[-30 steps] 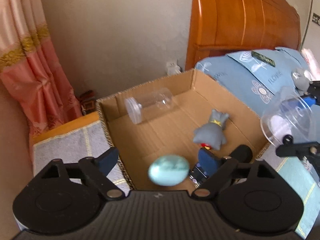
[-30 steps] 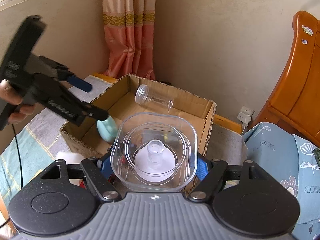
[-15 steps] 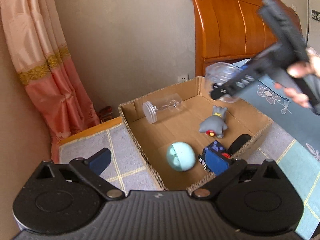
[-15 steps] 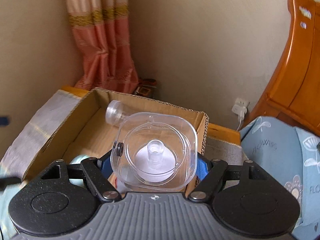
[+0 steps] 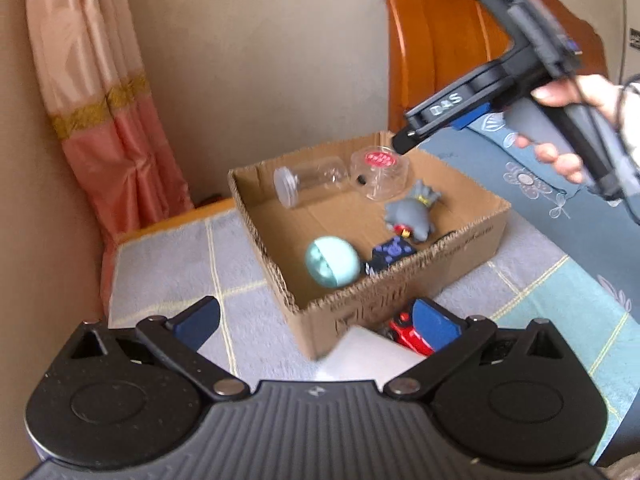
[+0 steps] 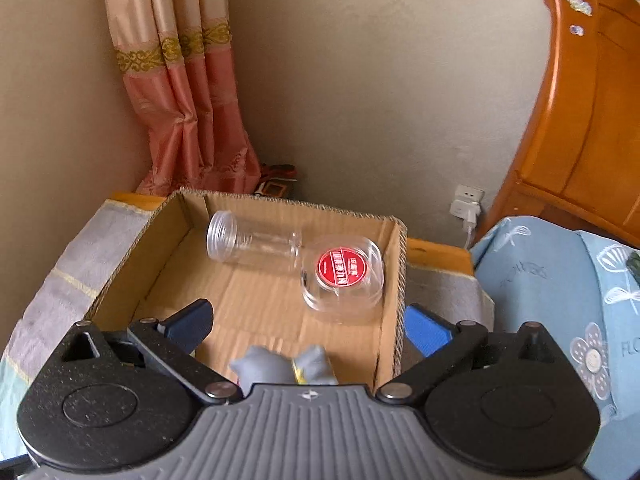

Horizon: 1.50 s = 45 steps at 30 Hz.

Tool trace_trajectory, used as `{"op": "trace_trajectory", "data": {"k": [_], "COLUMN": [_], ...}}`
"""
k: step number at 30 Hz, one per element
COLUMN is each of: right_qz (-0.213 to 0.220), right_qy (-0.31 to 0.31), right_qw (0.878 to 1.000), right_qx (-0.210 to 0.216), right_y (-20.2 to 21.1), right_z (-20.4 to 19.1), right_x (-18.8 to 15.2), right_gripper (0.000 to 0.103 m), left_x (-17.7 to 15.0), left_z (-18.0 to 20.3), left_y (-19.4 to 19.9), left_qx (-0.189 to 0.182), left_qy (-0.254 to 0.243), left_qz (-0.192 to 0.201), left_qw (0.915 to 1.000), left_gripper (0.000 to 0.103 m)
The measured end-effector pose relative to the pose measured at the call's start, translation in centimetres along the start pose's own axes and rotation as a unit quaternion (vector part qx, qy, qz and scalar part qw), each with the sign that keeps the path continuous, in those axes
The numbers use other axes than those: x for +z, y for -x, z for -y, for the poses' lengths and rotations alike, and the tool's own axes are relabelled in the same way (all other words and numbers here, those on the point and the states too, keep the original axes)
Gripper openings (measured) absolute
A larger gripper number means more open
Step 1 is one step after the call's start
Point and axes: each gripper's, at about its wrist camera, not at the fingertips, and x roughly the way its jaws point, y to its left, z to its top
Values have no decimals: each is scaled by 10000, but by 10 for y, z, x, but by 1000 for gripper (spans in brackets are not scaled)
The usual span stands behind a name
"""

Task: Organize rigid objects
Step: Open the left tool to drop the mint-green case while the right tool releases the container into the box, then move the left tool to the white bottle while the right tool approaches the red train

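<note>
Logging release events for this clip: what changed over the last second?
The right hand-held gripper let go of the clear square plastic container with the red label; it now lies in the cardboard box beside the clear plastic jar. The left hand-held gripper drew back, open. Teal egg and grey figurine stayed.

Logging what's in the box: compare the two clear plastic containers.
The clear jar is a long cylinder lying on its side, ribbed open mouth showing; the squat clear tub is wide, rounded-square, with a red round label facing up. Both are transparent and lie touching along the cardboard box's far wall.
</note>
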Motion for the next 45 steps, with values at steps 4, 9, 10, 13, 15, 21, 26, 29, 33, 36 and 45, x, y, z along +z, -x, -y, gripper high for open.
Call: {"op": "trace_trajectory", "data": {"k": [4, 9, 10, 13, 15, 21, 26, 29, 33, 36, 45], "right_qz": [63, 133, 124, -22, -199, -714, -1036, -1071, -1078, -1126, -1037], "right_qy": [-25, -174, -238, -444, -623, -1040, -997, -985, -980, -781, -526], "right_qw": [10000, 9997, 9996, 9987, 9974, 9903, 9876, 9878, 9876, 9895, 9931], "right_qx": [-21, 52, 84, 237, 309, 584, 637, 562, 582, 460, -176], "right_y": [22, 46, 49, 50, 45, 12, -15, -24, -29, -34, -37], "right_z": [-4, -13, -15, -21, -25, -43, -60, -65, -69, -73, -66], "right_x": [-20, -53, -61, -82, -95, -121, -129, -128, -124, -122, -131], "right_gripper": [103, 103, 103, 103, 103, 103, 103, 103, 103, 103, 103], "left_x": [-6, -18, -21, -30, -36, -45, -50, -53, -55, -56, -56], "left_z": [7, 13, 12, 9, 7, 3, 2, -1, -7, -9, -6], "left_y": [8, 13, 13, 15, 15, 16, 17, 18, 16, 13, 14], "left_qx": [145, 541, 561, 671, 800, 921, 983, 977, 934, 849, 719], "left_qy": [174, 360, 464, 744, 880, 966, 940, 979, 1114, 1174, 1087], "left_qz": [-55, -167, -218, -316, -352, -423, -431, -434, -436, -462, -420], "left_qw": [9997, 9977, 9971, 9945, 9923, 9902, 9898, 9894, 9884, 9884, 9906], "left_gripper": [102, 102, 102, 102, 102, 102, 102, 102, 102, 102, 102]}}
